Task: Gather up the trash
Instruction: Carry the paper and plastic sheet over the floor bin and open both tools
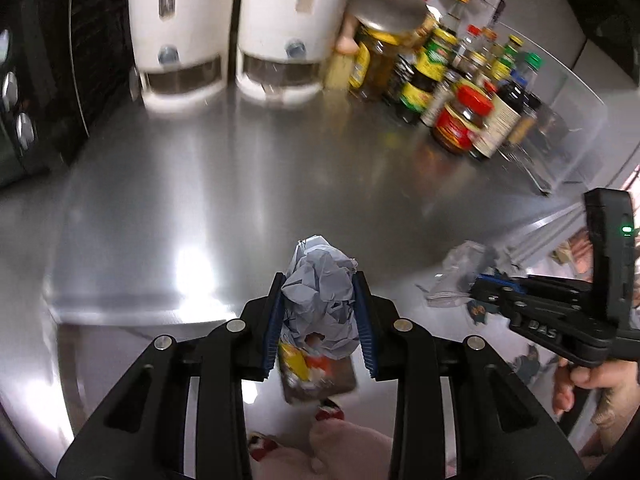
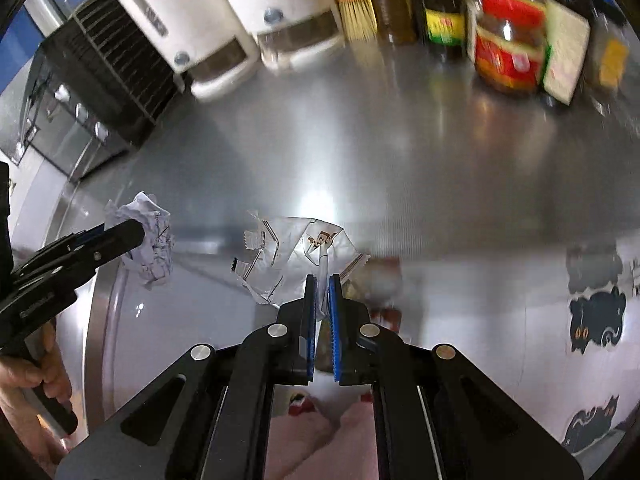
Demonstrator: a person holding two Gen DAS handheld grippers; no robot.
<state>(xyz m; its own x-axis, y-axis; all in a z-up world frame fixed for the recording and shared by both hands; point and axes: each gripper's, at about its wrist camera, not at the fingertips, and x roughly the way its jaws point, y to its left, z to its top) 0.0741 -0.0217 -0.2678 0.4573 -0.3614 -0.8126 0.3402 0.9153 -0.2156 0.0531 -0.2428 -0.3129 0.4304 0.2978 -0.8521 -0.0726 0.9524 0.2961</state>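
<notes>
My left gripper (image 1: 319,282) is shut on a crumpled ball of grey-white paper (image 1: 320,296) and holds it above the front edge of the steel counter (image 1: 240,184). The same ball (image 2: 150,240) shows at the left of the right wrist view, in the left gripper (image 2: 120,236). My right gripper (image 2: 323,280) is shut on a clear crinkled plastic wrapper (image 2: 292,256) with brown print, held off the counter (image 2: 400,160). The wrapper (image 1: 460,276) and right gripper (image 1: 480,284) also show at the right of the left wrist view.
Two white appliances (image 1: 224,40) stand at the back of the counter beside a black oven (image 1: 24,100). Several jars and bottles (image 1: 460,88) crowd the back right, with a brush (image 2: 356,12). Below are my feet and a small dark packet (image 1: 316,376).
</notes>
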